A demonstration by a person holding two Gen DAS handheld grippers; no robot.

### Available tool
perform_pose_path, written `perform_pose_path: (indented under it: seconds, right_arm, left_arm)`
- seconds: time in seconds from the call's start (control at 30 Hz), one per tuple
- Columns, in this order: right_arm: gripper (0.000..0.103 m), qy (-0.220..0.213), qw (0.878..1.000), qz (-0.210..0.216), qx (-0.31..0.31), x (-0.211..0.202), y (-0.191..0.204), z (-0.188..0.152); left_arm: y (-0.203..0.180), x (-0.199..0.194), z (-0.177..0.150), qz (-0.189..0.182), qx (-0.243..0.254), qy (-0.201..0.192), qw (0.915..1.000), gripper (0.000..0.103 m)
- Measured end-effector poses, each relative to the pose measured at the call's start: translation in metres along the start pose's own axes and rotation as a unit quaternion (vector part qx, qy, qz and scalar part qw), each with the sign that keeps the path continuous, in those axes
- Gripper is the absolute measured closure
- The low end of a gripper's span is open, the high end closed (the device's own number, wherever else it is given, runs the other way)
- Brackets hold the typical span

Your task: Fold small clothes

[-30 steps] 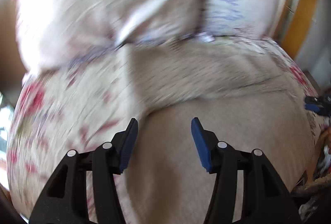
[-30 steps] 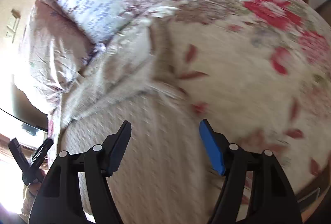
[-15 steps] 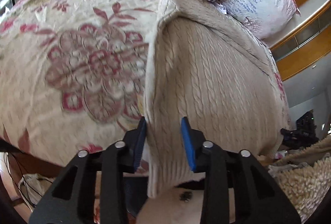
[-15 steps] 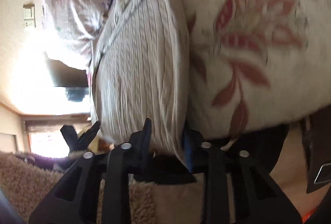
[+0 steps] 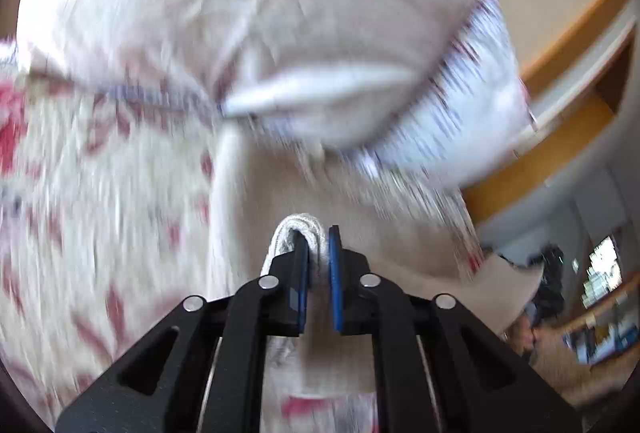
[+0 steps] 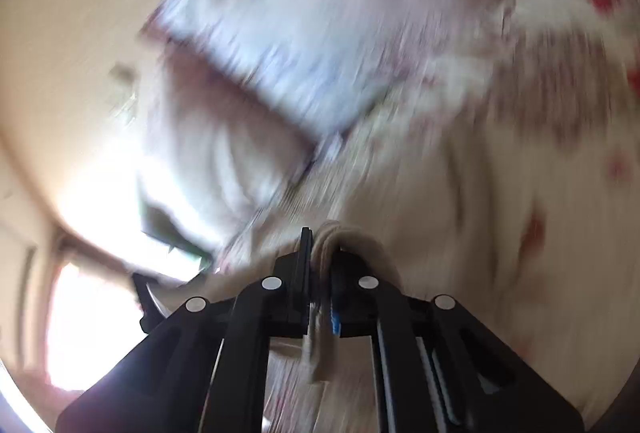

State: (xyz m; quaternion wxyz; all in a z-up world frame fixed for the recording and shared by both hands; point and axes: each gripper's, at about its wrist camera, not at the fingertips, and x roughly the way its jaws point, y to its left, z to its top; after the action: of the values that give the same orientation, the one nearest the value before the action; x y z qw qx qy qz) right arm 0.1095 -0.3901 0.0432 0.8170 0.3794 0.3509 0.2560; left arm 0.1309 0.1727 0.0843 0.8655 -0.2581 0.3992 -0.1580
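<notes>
A cream cable-knit sweater [image 5: 340,201] lies on a floral bedspread [image 5: 100,193], stretching away toward the pillows. My left gripper [image 5: 318,245] is shut on a bunched edge of the sweater, with knit fabric poking out above its blue pads. In the right wrist view my right gripper [image 6: 322,249] is shut on another edge of the same sweater [image 6: 360,245], the fabric folded over the jaws. Both views are blurred by motion.
Two pale patterned pillows [image 5: 280,13] lie at the head of the bed, also in the right wrist view [image 6: 300,33]. A wooden headboard shelf [image 5: 560,105] runs at right. A bright window [image 6: 88,313] is at left. The floral bedspread [image 6: 540,173] spreads to the right.
Both grippers went from open above the sweater, to straddling its near edge, to shut on it. Both cameras have since tilted up toward the pillows with the fabric held.
</notes>
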Motion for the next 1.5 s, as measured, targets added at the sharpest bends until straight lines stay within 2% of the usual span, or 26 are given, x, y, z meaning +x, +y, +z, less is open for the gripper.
perform_pose_path:
  seconds: [0.03, 0.07, 0.1, 0.13, 0.17, 0.2, 0.23, 0.33, 0.5, 0.6, 0.67, 0.7, 0.77, 0.83, 0.9, 0.97, 1.03, 1.1, 1.17, 1.2, 1.23, 1.27, 1.3, 1.33, 1.4, 1.5]
  right_arm:
    - [0.074, -0.010, 1.000, -0.022, 0.008, 0.010, -0.003, 0.012]
    - [0.062, -0.014, 0.998, -0.057, 0.024, 0.020, -0.009, 0.021]
    - [0.043, -0.015, 0.995, -0.085, 0.043, 0.025, -0.016, 0.024]
    - [0.041, -0.017, 0.993, -0.101, 0.060, 0.026, -0.019, 0.022]
    - [0.040, -0.021, 0.992, -0.095, 0.078, 0.020, -0.025, 0.016]
    - [0.030, -0.023, 0.992, -0.091, 0.080, 0.014, -0.028, 0.011]
    - [0.022, -0.025, 0.992, -0.098, 0.075, 0.009, -0.029, 0.006]
    - [0.022, -0.021, 0.990, -0.124, 0.056, -0.002, -0.031, -0.006]
    - [0.022, -0.017, 0.991, -0.114, 0.069, -0.005, -0.036, -0.014]
    - [0.021, -0.010, 0.992, -0.110, 0.068, 0.006, -0.032, -0.015]
    - [0.021, -0.005, 0.992, -0.108, 0.068, 0.006, -0.032, -0.019]
    - [0.021, -0.005, 0.992, -0.110, 0.069, 0.009, -0.033, -0.019]
    - [0.021, -0.011, 0.991, -0.110, 0.077, -0.001, -0.039, -0.022]
    - [0.021, -0.023, 0.990, -0.112, 0.085, -0.010, -0.045, -0.022]
    - [0.021, -0.045, 0.987, -0.121, 0.092, -0.026, -0.051, -0.022]
    - [0.021, -0.064, 0.986, -0.126, 0.093, -0.040, -0.056, -0.019]
    - [0.021, -0.075, 0.984, -0.132, 0.094, -0.050, -0.061, -0.015]
    - [0.021, -0.082, 0.982, -0.140, 0.099, -0.058, -0.068, -0.010]
    - [0.021, -0.082, 0.981, -0.142, 0.102, -0.065, -0.073, -0.006]
    - [0.021, -0.081, 0.982, -0.137, 0.106, -0.069, -0.075, -0.004]
    - [0.021, -0.078, 0.983, -0.130, 0.108, -0.072, -0.077, -0.003]
    - [0.020, -0.075, 0.983, -0.125, 0.108, -0.072, -0.077, -0.002]
    - [0.017, -0.068, 0.985, -0.119, 0.107, -0.072, -0.078, -0.001]
    - [0.016, -0.053, 0.987, -0.112, 0.107, -0.067, -0.078, 0.002]
    - [0.016, -0.022, 0.989, -0.103, 0.108, -0.053, -0.079, 0.006]
    - [0.016, 0.029, 0.987, -0.121, 0.101, -0.023, -0.081, 0.011]
  left_arm:
    - [0.003, 0.012, 0.014, 0.017, -0.013, -0.004, 0.9998, 0.085]
    - [0.008, 0.025, 0.025, 0.031, -0.031, 0.002, 0.9990, 0.076]
    - [0.012, 0.030, 0.029, 0.049, -0.042, 0.006, 0.9979, 0.055]
    - [0.016, 0.033, 0.032, 0.074, -0.053, 0.011, 0.9958, 0.047]
    - [0.021, 0.033, 0.031, 0.078, -0.059, 0.013, 0.9951, 0.041]
    - [0.026, 0.032, 0.029, 0.067, -0.062, 0.017, 0.9957, 0.038]
    - [0.032, 0.029, 0.026, 0.062, -0.064, 0.023, 0.9958, 0.038]
    - [0.053, 0.034, 0.015, 0.070, -0.082, 0.052, 0.9928, 0.038]
    - [0.057, 0.058, -0.005, 0.032, -0.111, 0.083, 0.9898, 0.041]
    - [0.048, 0.076, -0.012, 0.027, -0.122, 0.073, 0.9895, 0.057]
    - [0.049, 0.086, -0.014, 0.009, -0.163, 0.075, 0.9838, 0.078]
    - [0.048, 0.085, -0.014, 0.004, -0.188, 0.065, 0.9800, 0.080]
    - [0.033, 0.080, -0.010, -0.037, -0.200, 0.051, 0.9777, 0.083]
    - [-0.007, 0.076, 0.000, -0.087, -0.173, 0.047, 0.9800, 0.084]
    - [-0.059, 0.082, 0.011, -0.157, -0.143, 0.056, 0.9756, 0.085]
    - [-0.118, 0.100, 0.015, -0.227, -0.116, 0.073, 0.9641, 0.087]
    - [-0.188, 0.142, 0.009, -0.289, -0.095, 0.113, 0.9458, 0.087]
    - [-0.242, 0.184, -0.006, -0.313, -0.074, 0.167, 0.9320, 0.084]
    - [-0.267, 0.206, -0.021, -0.341, -0.077, 0.207, 0.9136, 0.084]
    - [-0.268, 0.208, -0.023, -0.353, -0.084, 0.210, 0.9078, 0.084]
    - [-0.265, 0.207, -0.023, -0.353, -0.087, 0.204, 0.9090, 0.081]
    - [-0.257, 0.203, -0.020, -0.343, -0.083, 0.192, 0.9158, 0.071]
    - [-0.241, 0.196, -0.015, -0.311, -0.078, 0.174, 0.9312, 0.060]
    - [-0.225, 0.191, -0.010, -0.275, -0.076, 0.161, 0.9448, 0.057]
    - [-0.198, 0.188, -0.001, -0.220, -0.080, 0.149, 0.9608, 0.056]
    - [-0.166, 0.179, -0.007, -0.157, -0.084, 0.146, 0.9731, 0.051]
